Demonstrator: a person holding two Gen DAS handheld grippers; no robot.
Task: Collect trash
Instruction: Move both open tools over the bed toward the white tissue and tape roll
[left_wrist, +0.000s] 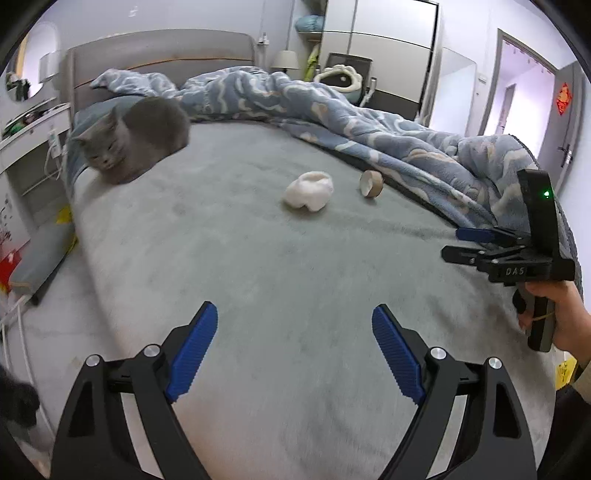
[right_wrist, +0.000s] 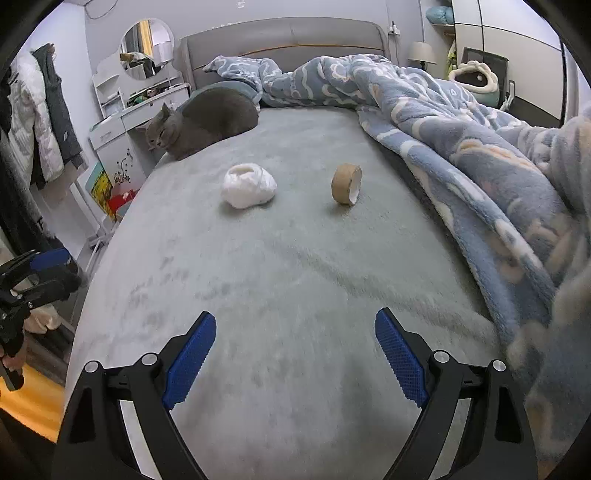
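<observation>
Centrally, tape core (right_wrist: 346, 184) on edge, opening facing right.

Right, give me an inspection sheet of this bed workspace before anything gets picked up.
Surface: grey bed sheet, rumpled, mostly bare.
Job's things: white crumpled wad and empty cardboard tape core, apart, side by side mid-bed.
Clutter: blue patterned blanket heaped along the right side.
Grippers: left claw open, empty, hovering over the sheet; right claw open, empty.
Cables: white cord hanging at the dresser.
Surroundings: grey cat lying near the headboard; round mirror, hanging coats, lamp.
</observation>
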